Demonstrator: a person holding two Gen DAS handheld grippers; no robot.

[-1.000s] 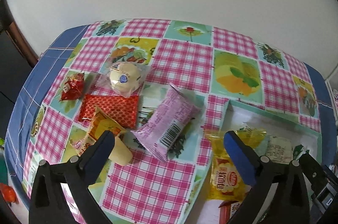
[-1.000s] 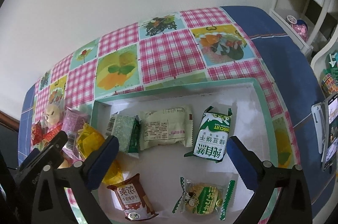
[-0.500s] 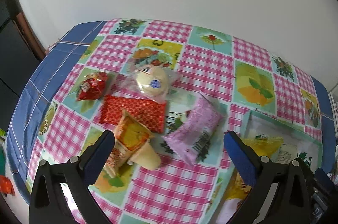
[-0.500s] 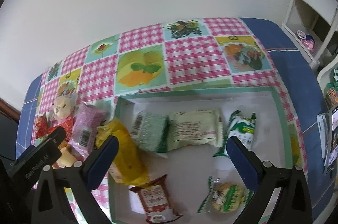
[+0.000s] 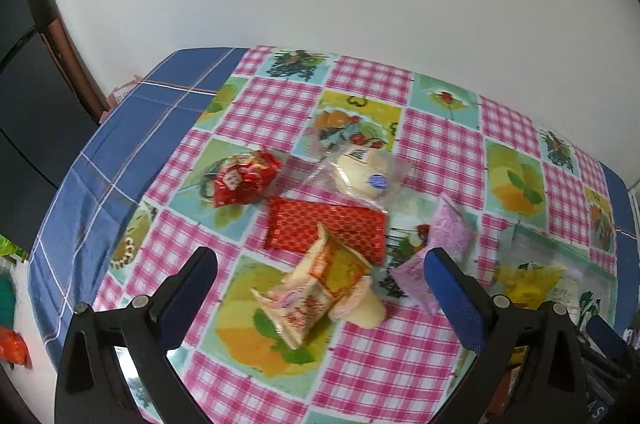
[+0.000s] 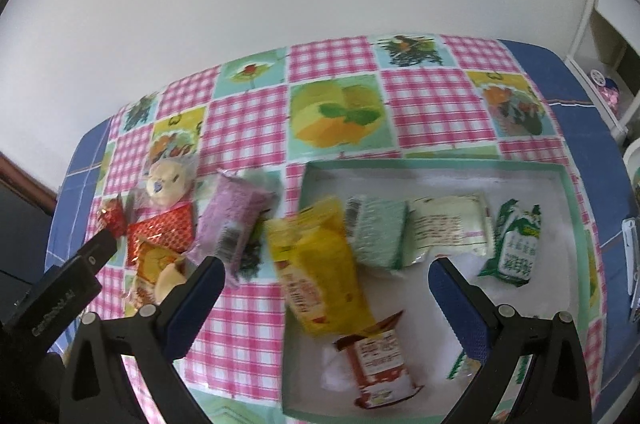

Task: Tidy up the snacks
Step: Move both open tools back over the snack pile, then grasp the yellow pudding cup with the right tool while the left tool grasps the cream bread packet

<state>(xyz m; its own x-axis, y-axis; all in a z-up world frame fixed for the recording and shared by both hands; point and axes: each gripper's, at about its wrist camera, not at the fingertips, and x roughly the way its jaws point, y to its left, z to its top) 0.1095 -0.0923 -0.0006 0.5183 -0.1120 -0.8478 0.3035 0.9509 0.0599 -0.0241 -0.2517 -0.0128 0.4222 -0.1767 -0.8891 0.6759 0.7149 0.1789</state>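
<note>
White wall fills the top of both views; below it a desk (image 5: 360, 364) wears a checked pink cloth with fruit squares and a blue border. In the left view's centre lie loose snacks: a crinkled red packet (image 5: 242, 182), a flat red wrapper (image 5: 312, 230), a clear bag with a pale bun (image 5: 366, 176), an orange-and-cream packet (image 5: 316, 290) and a pink packet (image 5: 444, 252). The left gripper (image 5: 318, 286) hovers over them, fingers wide apart and empty. In the right view a green-edged white tray (image 6: 576, 208) sits at lower right, holding green, cream and brown packets; a yellow packet (image 6: 320, 276) overhangs its left rim. The right gripper (image 6: 326, 284) is spread, gripping nothing.
</note>
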